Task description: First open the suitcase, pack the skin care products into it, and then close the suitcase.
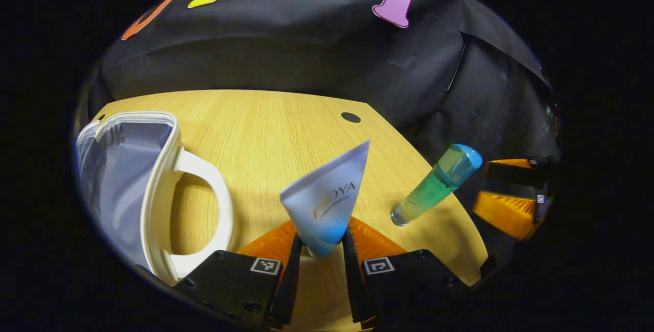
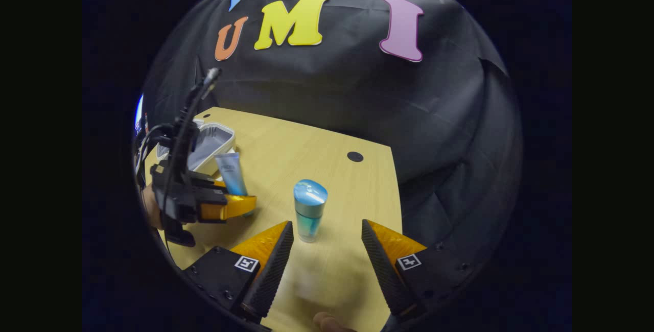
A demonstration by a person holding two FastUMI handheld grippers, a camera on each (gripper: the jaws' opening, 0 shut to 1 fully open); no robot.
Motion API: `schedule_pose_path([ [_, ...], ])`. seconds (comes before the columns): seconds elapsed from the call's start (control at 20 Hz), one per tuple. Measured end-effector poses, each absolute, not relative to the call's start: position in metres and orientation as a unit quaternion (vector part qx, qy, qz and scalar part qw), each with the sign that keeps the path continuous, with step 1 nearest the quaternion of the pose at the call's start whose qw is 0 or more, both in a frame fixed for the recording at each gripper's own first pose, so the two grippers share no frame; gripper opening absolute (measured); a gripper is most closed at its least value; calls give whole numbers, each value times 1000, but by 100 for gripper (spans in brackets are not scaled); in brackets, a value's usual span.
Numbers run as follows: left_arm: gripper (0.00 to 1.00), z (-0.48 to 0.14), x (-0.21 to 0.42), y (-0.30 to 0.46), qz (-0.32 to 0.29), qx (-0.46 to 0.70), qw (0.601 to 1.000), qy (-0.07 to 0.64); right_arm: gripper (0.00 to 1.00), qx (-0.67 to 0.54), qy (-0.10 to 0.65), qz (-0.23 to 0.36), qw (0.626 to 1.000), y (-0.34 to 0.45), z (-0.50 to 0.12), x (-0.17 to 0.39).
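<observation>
On 1 wooden table [image 1: 265,127], 1 white suitcase [image 1: 153,189] is seen open at the frame's left. 1 tube [image 1: 327,204] is clamped by the left gripper [image 1: 321,245]. 1 bottle [image 2: 309,209] stands lower centre, ahead of the right gripper [image 2: 327,250], held wide.

The case [image 1: 127,189] runs off the left edge in the left gripper view, so its far side is cut off. The tube's [image 1: 327,204] bottom end sits hidden between the fingers. The bottle's [image 2: 309,209] label is too small to tell.
</observation>
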State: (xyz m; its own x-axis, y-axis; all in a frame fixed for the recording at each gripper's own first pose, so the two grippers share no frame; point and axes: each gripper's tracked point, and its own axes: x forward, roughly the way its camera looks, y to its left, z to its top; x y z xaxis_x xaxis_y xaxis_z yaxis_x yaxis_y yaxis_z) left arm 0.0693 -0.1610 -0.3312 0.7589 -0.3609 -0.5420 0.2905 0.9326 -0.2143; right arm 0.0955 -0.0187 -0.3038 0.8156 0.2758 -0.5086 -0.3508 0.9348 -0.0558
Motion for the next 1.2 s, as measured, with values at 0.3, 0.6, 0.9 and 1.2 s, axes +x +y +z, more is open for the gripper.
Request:
schedule_pose_path([
  [0.3, 44, -284, 13, -132, -130, -50, 943, 304, 79, -35, 256, 160, 953, 9, -320, 126],
  [0.6, 43, -218, -49, -75, -61, -7, 956, 285, 72, -20, 261, 127, 957, 19, -335, 136],
  [0.9, 43, -167, -83, -3, 3, -19, 959, 282, 41, -3, 276, 75, 958, 21, -348, 135],
  [1.2, 44, -139, -39, 55, 5, -2, 968, 250, 34, 6, 293, 34, 956, 18, -340, 99],
])
